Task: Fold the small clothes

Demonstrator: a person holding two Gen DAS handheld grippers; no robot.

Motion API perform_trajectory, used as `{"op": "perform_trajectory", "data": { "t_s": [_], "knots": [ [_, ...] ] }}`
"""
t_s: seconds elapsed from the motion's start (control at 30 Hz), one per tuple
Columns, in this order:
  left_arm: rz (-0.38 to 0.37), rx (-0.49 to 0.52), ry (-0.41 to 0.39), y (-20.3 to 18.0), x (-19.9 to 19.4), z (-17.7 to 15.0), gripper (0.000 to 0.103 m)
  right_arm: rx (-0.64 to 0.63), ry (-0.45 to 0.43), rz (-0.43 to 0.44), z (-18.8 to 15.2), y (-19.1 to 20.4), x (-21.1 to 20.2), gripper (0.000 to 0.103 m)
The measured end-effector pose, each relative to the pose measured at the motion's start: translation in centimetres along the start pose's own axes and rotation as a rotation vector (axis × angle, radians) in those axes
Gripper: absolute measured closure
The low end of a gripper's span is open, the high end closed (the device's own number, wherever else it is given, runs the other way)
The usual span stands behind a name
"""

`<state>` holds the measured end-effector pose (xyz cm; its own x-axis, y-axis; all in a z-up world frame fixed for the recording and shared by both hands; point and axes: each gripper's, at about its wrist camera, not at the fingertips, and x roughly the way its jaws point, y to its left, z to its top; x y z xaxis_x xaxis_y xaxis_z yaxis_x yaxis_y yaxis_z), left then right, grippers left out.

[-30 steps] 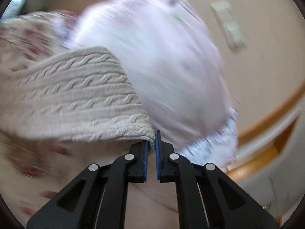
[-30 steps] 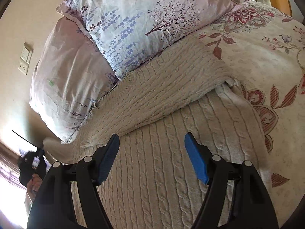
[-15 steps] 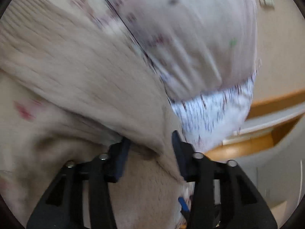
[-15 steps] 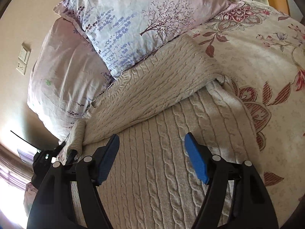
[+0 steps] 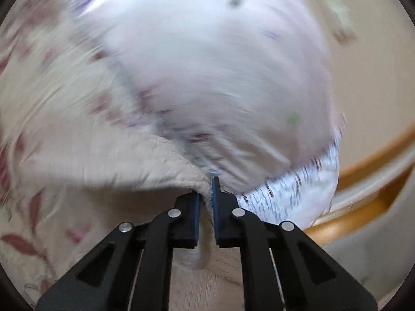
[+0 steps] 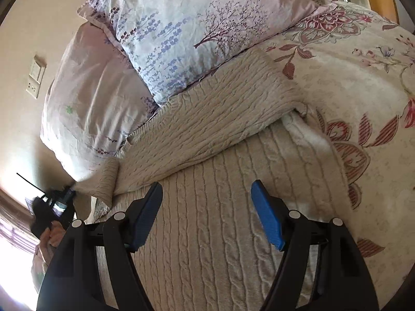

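Observation:
A cream cable-knit sweater (image 6: 220,207) lies on the floral bedspread (image 6: 363,77), one sleeve folded across its upper part toward the pillows. My right gripper (image 6: 206,215) is open and empty, hovering over the sweater's body. My left gripper (image 5: 206,202) is shut on the cuff end of the sweater's sleeve (image 5: 186,176), next to the pillows; that view is motion-blurred. The left gripper also shows at the far left in the right wrist view (image 6: 67,194), at the sleeve's rolled cuff (image 6: 106,184).
Two patterned pillows (image 6: 181,26) lean against the beige wall at the head of the bed. A wall socket (image 6: 35,75) is on the wall. A wooden bed frame (image 5: 363,207) runs along the bed's edge.
The left gripper opened around the sleeve's cuff half a second ago and is shut on it again. The sleeve end now lies rolled beside the pillows. The right gripper has barely moved.

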<state>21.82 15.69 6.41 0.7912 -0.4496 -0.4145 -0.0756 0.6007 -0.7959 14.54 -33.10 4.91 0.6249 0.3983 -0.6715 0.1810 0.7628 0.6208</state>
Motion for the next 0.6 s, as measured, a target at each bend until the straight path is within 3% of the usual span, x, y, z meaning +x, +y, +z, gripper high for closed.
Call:
{"op": "perform_trajectory", "data": {
  "t_s": [0.13,0.2,0.23,0.3,0.37,0.43,0.53,0.6],
  "knots": [
    [-0.005,0.348,0.075,-8.0,3.2,-3.3,0.094,0.008,-0.029,-0.004,0.5,-0.6,-0.6,0.031],
    [0.004,0.579,0.174,-12.2,6.1,-7.3,0.089,0.012,-0.038,-0.011,0.7,-0.9,-0.8,0.031],
    [0.023,0.719,0.241,-14.1,8.1,-10.5,0.084,0.017,-0.043,-0.018,0.8,-1.1,-0.9,0.031],
    [0.052,0.908,0.354,-15.8,10.9,-15.5,0.056,0.028,-0.049,-0.029,0.9,-1.6,-1.1,0.031],
    [0.120,1.065,0.415,-16.1,12.7,-19.8,0.048,0.044,-0.056,-0.035,1.2,-2.0,-1.5,0.031],
    [0.145,1.134,0.422,-15.6,12.7,-21.6,0.043,0.043,-0.066,-0.035,1.7,-2.1,-1.9,0.031],
    [0.093,1.040,0.444,-14.3,10.9,-19.7,0.041,0.024,-0.066,-0.016,2.7,-1.6,-2.2,0.032],
    [0.067,0.958,0.416,-12.9,8.5,-17.0,0.038,0.008,-0.031,0.025,3.7,-0.7,-1.7,0.032]
  ]
}}
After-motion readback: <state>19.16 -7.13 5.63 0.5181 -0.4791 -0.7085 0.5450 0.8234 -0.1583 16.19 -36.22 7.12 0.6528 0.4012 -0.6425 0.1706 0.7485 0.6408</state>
